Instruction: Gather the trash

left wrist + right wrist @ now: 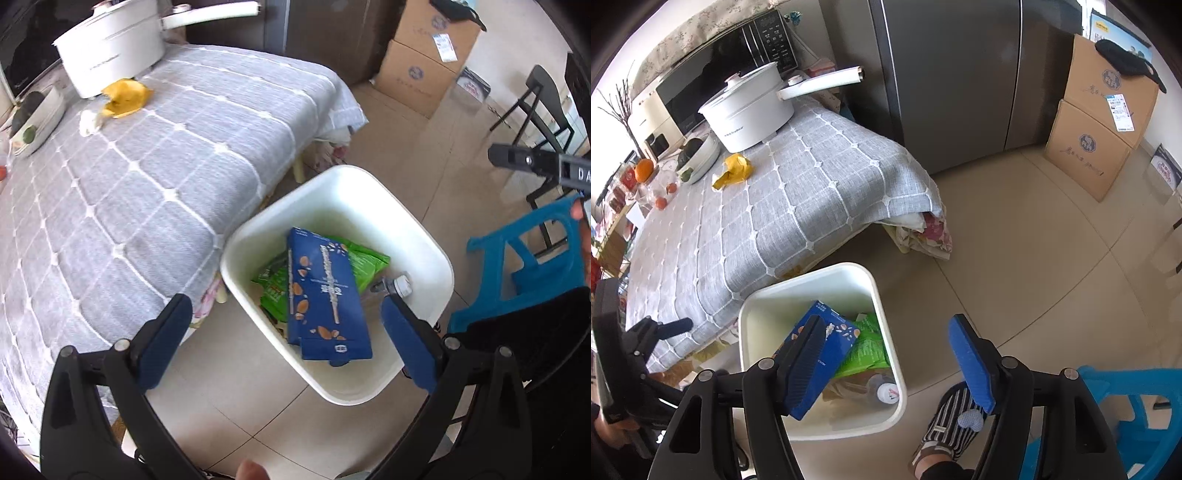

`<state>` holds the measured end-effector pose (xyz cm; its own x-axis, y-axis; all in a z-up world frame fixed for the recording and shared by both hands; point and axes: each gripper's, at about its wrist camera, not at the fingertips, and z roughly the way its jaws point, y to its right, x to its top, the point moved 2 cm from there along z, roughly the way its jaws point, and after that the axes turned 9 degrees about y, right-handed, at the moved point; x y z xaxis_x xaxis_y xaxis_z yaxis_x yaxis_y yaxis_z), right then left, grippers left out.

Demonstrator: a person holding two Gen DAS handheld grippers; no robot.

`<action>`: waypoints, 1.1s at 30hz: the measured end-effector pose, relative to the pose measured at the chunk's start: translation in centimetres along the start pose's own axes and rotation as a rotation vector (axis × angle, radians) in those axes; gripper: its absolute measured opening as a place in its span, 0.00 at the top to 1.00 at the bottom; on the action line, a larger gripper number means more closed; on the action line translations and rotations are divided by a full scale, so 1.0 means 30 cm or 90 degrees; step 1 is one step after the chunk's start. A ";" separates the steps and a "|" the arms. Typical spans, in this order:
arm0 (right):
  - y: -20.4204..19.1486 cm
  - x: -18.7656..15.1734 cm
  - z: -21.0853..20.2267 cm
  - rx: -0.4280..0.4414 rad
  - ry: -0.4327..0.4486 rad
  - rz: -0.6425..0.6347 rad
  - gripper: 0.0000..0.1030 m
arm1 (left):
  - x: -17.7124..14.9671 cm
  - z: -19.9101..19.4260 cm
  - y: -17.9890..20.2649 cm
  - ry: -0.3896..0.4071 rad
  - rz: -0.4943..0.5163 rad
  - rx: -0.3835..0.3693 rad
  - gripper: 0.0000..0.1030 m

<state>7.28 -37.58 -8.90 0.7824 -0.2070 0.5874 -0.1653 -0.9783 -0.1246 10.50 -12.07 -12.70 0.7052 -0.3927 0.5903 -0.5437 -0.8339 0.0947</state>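
Left hand-held gripper point(284, 325) hangs over the white bin point(424, 236) with its blue pads spread wide and nothing between them. From the left wrist view, the bin stands on the tiled floor just beside the surface point(166, 177) with the grey checked cloth. Inside it a blue carton point(325, 295) lies tilted, its long axis running from the far rim down toward the near wall, on top of a green packet point(365, 258); a small bottle point(400, 284) shows at the right wall. My read: a drop has been made and the next piece is to be fetched. On the cloth, a crumpled yellow wrapper point(125, 98) lies just beside the white pot point(110, 48), with a white scrap point(88, 122) near it. Its longer side seems to run across the view, roughly parallel to the far edge of the surface.

Now the right wrist view: right hand-held gripper point(890, 365) also stands open and empty, one pad over the bin point(882, 295), the other over the floor. The carton point(827, 354) here points from the bin's far left toward the near side. The yellow wrapper point(737, 170) sits well apart from both tools, between the pot point(746, 110) and a dish point(705, 155). The next move likely calls for a reach across the cloth, pads closing across the wrapper's narrow side, clear of the pot.
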 end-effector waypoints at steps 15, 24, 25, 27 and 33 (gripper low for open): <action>-0.291 0.175 0.222 0.031 -0.044 -0.092 0.29 | 0.201 -0.006 -0.596 0.113 -0.147 0.159 0.05; -0.500 0.375 0.486 0.074 -0.022 -0.148 0.29 | 0.404 0.212 -0.787 0.186 -0.145 0.165 0.21; -0.518 0.393 0.511 0.081 -0.017 -0.153 0.29 | 0.423 0.240 -0.803 0.190 -0.144 0.159 0.21; -0.550 0.429 0.558 0.101 -0.006 -0.158 0.29 | 0.454 0.290 -0.834 0.194 -0.144 0.144 0.25; -0.646 0.536 0.695 0.153 0.021 -0.148 0.29 | 0.496 0.383 -0.902 0.173 -0.184 0.071 0.64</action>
<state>35.58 -21.95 -13.73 0.7616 0.0183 0.6478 0.1653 -0.9720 -0.1669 40.94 0.19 -15.70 0.6679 -0.0318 0.7436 -0.2770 -0.9380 0.2086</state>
